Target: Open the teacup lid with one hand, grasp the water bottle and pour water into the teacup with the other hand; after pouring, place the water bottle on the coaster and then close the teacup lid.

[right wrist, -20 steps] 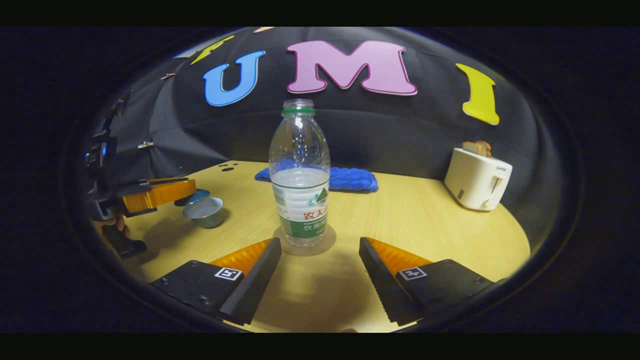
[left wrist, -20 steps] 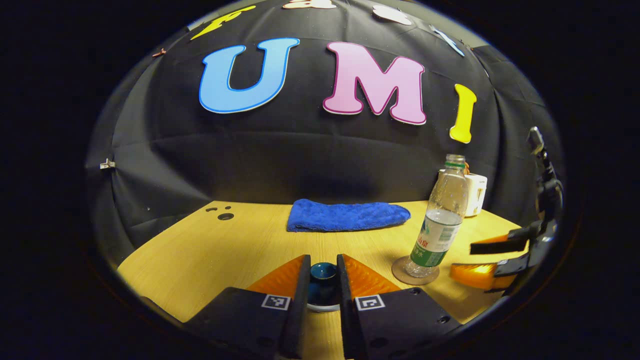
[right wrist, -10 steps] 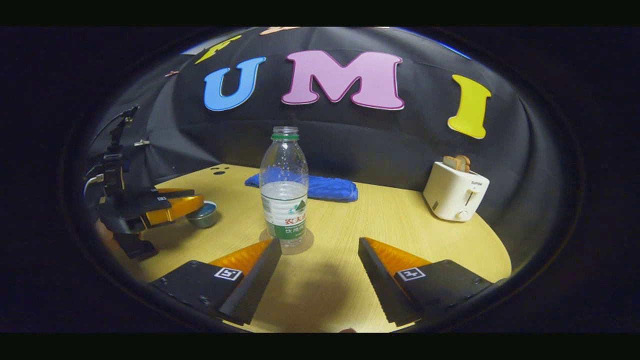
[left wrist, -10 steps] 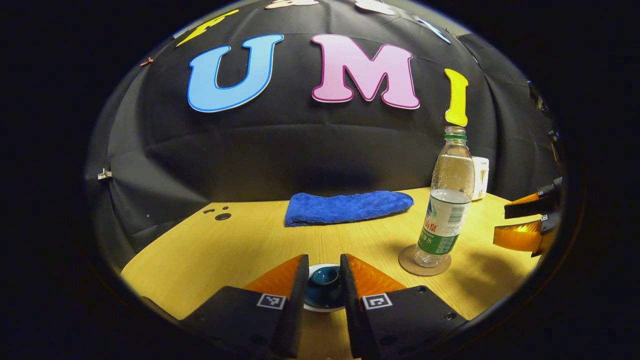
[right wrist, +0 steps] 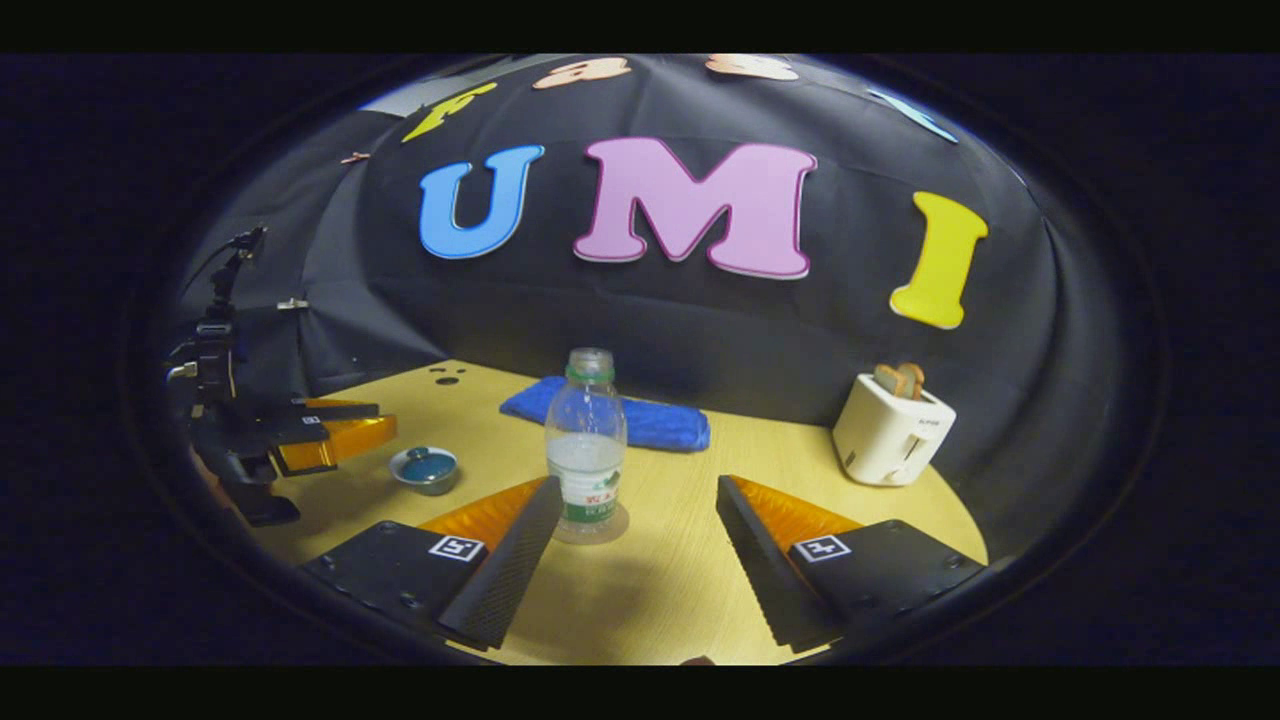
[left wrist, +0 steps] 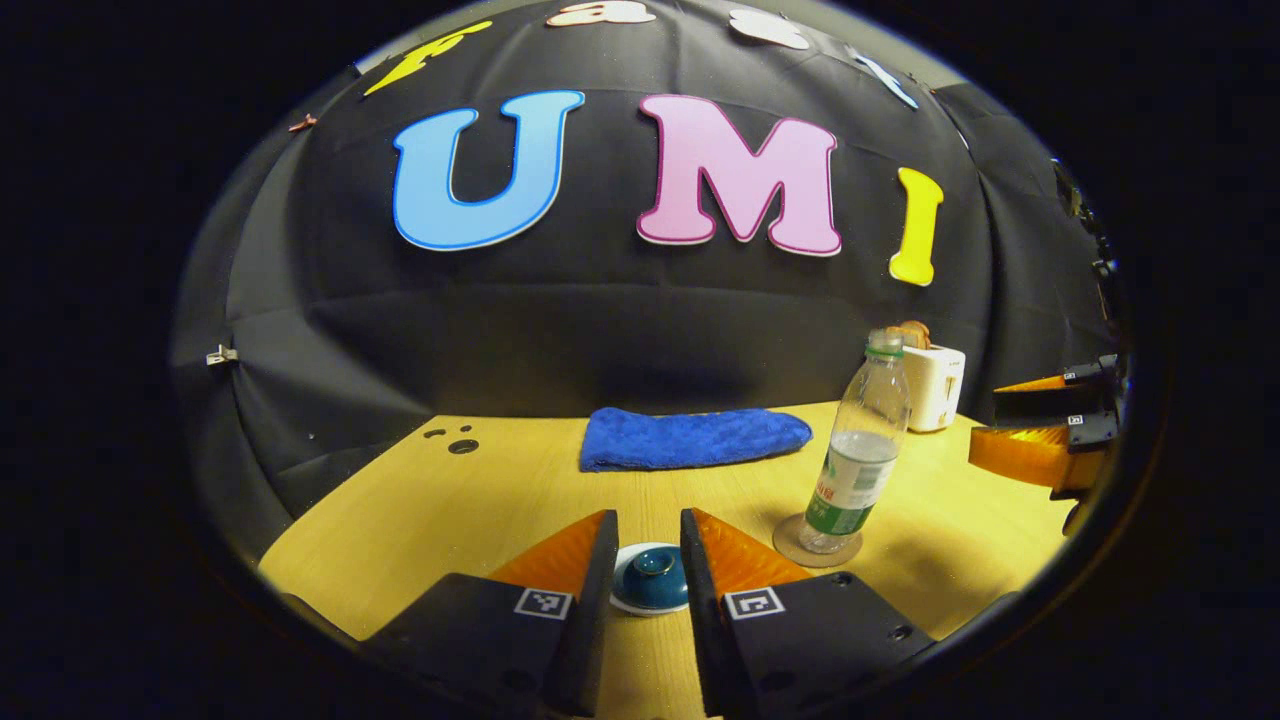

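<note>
The teacup [left wrist: 650, 585] stands on the wooden table [left wrist: 480, 510] with its dark teal lid [left wrist: 655, 568] resting on it. My left gripper [left wrist: 647, 525] is open, its fingers either side of the cup and a little short of it, touching nothing. In the right gripper view the left gripper [right wrist: 350, 425] hovers just left of the teacup [right wrist: 425, 468]. A clear water bottle [right wrist: 587, 450], part full and capless, stands upright on the round coaster [right wrist: 612, 530]. My right gripper [right wrist: 637, 485] is wide open behind the bottle, apart from it. The left gripper view shows the bottle [left wrist: 850, 470], coaster [left wrist: 790, 548] and right gripper [left wrist: 1000, 430].
A folded blue towel [left wrist: 695, 437] lies at the back of the table by the black cloth wall. A white toaster [right wrist: 890, 440] with bread in it stands at the back right. Small holes [left wrist: 462, 446] mark the table's back left corner.
The left gripper set the lid down on the teacup, let go and drew back. The right gripper pulled farther away from the bottle, which stays on the coaster.
</note>
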